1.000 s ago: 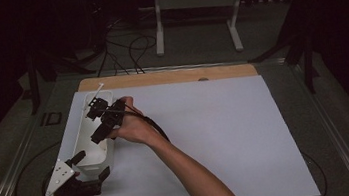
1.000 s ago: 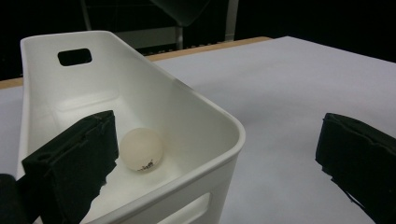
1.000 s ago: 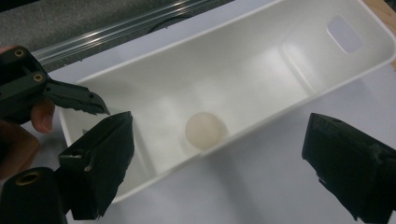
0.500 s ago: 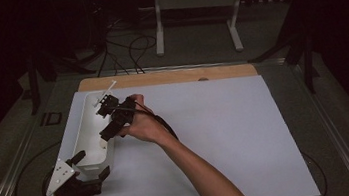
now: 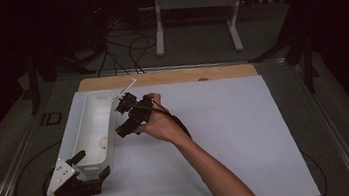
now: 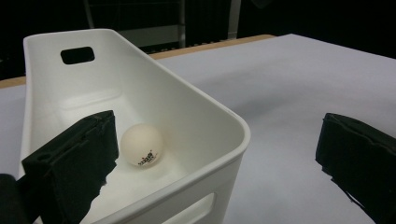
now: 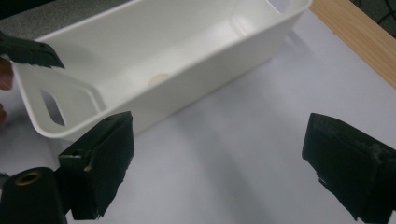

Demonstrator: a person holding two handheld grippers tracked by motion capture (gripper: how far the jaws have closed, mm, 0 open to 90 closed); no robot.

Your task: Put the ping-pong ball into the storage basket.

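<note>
One white ping-pong ball point(image 6: 142, 145) lies on the floor of a long white plastic bin point(image 5: 95, 133), which sits at the left side of the white table mat point(image 5: 247, 134). The left gripper point(image 5: 89, 165) is at the bin's near end with its jaws wide apart, one inside the bin beside the ball and the other outside the wall, neither visibly pressing on it. The right gripper point(image 5: 125, 117) hovers just beside the bin's right wall toward the far end, jaws spread wide and holding nothing. A wooden strip point(image 5: 170, 77) edges the mat's far side.
</note>
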